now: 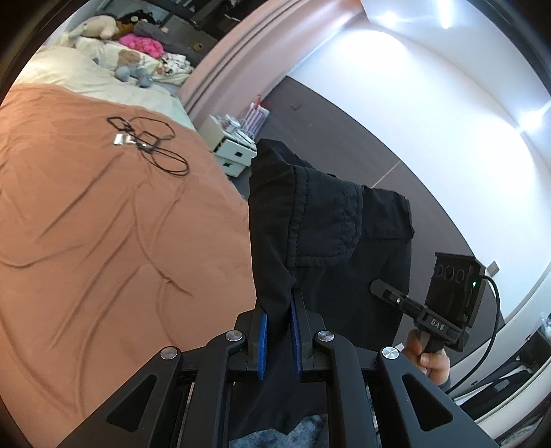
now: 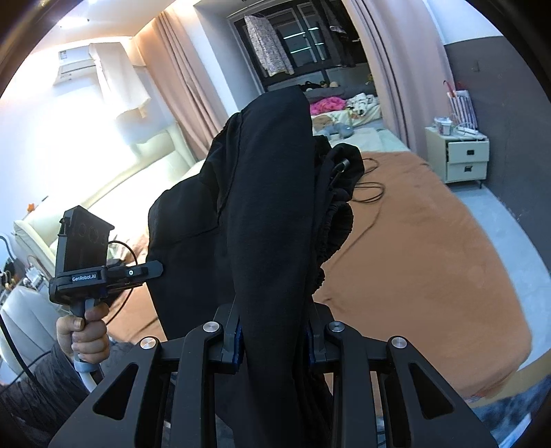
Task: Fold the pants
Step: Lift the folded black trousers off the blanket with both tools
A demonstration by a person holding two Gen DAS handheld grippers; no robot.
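A pair of black pants [image 1: 327, 220] hangs bunched in the air between both grippers, beside the bed. In the left wrist view, my left gripper [image 1: 278, 305] is shut with its blue pads pinching a thin fold of the fabric. A hand holds my right gripper [image 1: 378, 287] at the lower right, its tip against the cloth. In the right wrist view, my right gripper [image 2: 273, 310] is shut on a thick bundle of the pants [image 2: 261, 193], whose gathered waistband droops to the right. My left gripper [image 2: 156, 267] shows at the left, held by a hand [image 2: 86, 334].
An orange-brown blanket [image 1: 103, 224] covers the bed [image 2: 430, 258] below. A black cable [image 1: 151, 144] lies coiled on it. Plush toys and pillows [image 1: 103, 31] crowd the head end. A white nightstand [image 2: 465, 158] stands by the dark wall, with pink curtains behind it.
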